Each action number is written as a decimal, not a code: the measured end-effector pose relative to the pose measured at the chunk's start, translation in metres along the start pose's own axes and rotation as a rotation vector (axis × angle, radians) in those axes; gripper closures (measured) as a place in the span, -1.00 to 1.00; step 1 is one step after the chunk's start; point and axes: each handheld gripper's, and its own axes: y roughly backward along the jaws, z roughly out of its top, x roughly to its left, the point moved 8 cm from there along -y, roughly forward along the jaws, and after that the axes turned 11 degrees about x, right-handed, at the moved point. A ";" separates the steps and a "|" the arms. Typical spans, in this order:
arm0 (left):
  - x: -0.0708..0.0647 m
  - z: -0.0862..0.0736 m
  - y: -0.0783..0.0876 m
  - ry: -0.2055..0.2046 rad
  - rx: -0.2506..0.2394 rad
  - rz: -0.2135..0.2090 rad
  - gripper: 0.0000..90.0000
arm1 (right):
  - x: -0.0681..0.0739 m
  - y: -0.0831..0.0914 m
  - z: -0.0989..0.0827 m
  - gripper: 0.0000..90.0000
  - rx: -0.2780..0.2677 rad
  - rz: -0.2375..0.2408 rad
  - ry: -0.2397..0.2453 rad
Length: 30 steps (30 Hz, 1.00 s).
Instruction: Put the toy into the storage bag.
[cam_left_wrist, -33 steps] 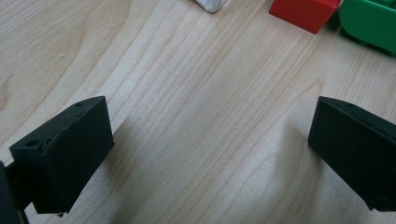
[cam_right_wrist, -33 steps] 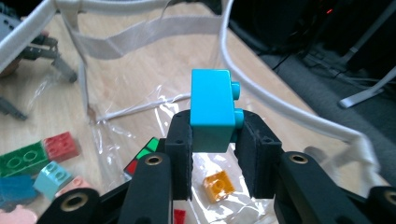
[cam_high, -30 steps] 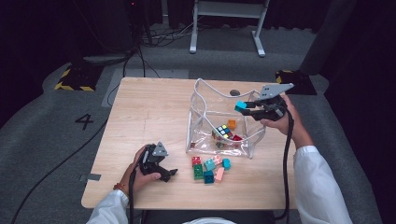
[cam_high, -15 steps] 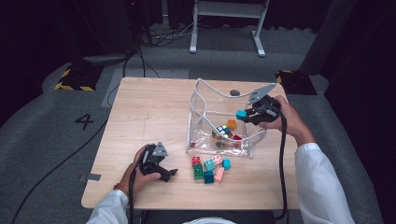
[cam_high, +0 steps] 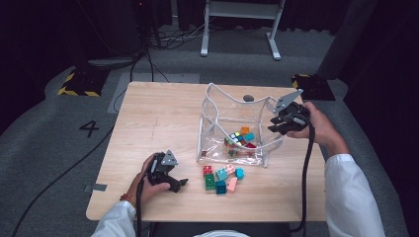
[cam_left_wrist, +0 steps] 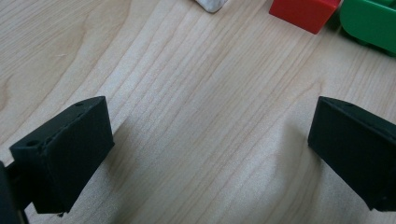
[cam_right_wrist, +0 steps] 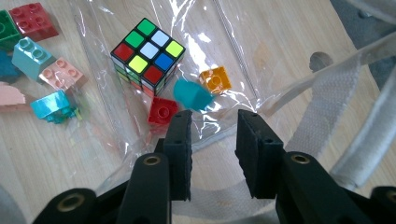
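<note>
The right gripper [cam_high: 276,127] hangs over the right rim of the clear bag [cam_high: 217,113], which stands open near the middle of the table [cam_high: 163,123], toward its far edge. In the right gripper view its jaws [cam_right_wrist: 214,116] have just been opening. A narrow gap stands between the pads with nothing in it. Just past their tips the teal brick [cam_right_wrist: 192,95] shows as a smeared blur, free of the pads and inside the bag. Its studs cannot be made out, nor whether it rests on the bottom. Beside it lie a Rubik's cube [cam_right_wrist: 147,51], an orange brick [cam_right_wrist: 215,79] and a red brick [cam_right_wrist: 162,112], all seen through creased, glaring plastic. The bag's white webbing strap [cam_right_wrist: 327,107] is cut off at the right of that view.

Outside the bag, toward the near edge, sits a heap of loose bricks [cam_high: 222,177], too small in the high view to count surely.

The left gripper [cam_high: 180,185] lies low by the near left corner, jaws spread wide over bare wood [cam_left_wrist: 210,140]. In its own view a red block [cam_left_wrist: 303,11] and a green one [cam_left_wrist: 369,23] are cropped by the top edge.
</note>
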 end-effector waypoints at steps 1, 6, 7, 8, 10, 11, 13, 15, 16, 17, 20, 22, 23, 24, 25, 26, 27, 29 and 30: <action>0.000 0.000 0.000 -0.001 0.000 0.002 -1.00 | 0.000 0.000 -0.001 0.48 -0.007 0.002 -0.004; 0.000 0.000 0.000 -0.002 0.000 0.005 -1.00 | 0.000 0.006 -0.001 0.40 -0.048 -0.007 0.001; 0.000 0.000 0.000 -0.001 0.000 0.005 -1.00 | 0.002 0.008 0.000 0.35 -0.075 0.000 -0.007; 0.000 0.000 0.000 -0.001 0.000 0.005 -1.00 | 0.002 0.011 -0.001 0.30 -0.085 -0.007 -0.007; 0.000 0.000 0.000 -0.001 0.000 0.004 -1.00 | 0.004 0.016 -0.001 0.27 -0.134 0.004 -0.046; 0.000 0.000 0.000 -0.001 0.000 0.004 -1.00 | 0.005 0.018 -0.001 0.22 -0.165 0.011 -0.057; 0.000 0.000 0.000 -0.001 0.000 0.002 -1.00 | 0.008 0.024 -0.001 0.11 -0.225 0.011 -0.069; 0.000 0.000 0.000 -0.001 0.000 0.003 -1.00 | 0.009 0.030 -0.003 0.07 -0.280 0.014 -0.083; 0.000 0.000 0.000 -0.001 0.000 0.001 -1.00 | 0.010 0.034 -0.003 0.02 -0.308 0.012 -0.088; 0.000 0.000 0.000 -0.002 0.000 0.005 -1.00 | 0.011 0.037 -0.005 -0.03 -0.324 0.000 -0.093; 0.000 0.000 0.000 -0.001 0.001 0.002 -1.00 | 0.014 0.044 -0.011 -0.11 -0.378 -0.019 -0.128; 0.000 0.000 0.000 -0.001 0.000 0.002 -1.00 | 0.016 0.048 -0.016 -0.13 -0.405 -0.026 -0.145; 0.000 0.000 0.000 -0.001 0.001 0.001 -1.00 | 0.018 0.049 -0.019 -0.12 -0.415 -0.023 -0.153; 0.000 0.000 0.000 -0.001 0.000 0.002 -1.00 | 0.019 0.051 -0.022 -0.13 -0.427 -0.028 -0.166; 0.000 0.000 0.000 -0.001 0.000 0.003 -1.00 | 0.020 0.052 -0.025 -0.13 -0.441 -0.039 -0.171; 0.000 0.000 0.000 -0.001 0.000 0.003 -1.00 | 0.020 0.053 -0.028 -0.15 -0.453 -0.036 -0.185; 0.000 0.000 0.000 -0.001 0.000 0.002 -1.00 | 0.021 0.054 -0.031 -0.19 -0.461 -0.038 -0.195; 0.000 0.000 0.000 -0.001 0.000 0.001 -1.00 | 0.022 0.055 -0.038 -0.24 -0.474 -0.067 -0.217; 0.000 0.000 0.000 -0.001 0.000 0.001 -1.00 | 0.023 0.056 -0.041 -0.26 -0.483 -0.069 -0.225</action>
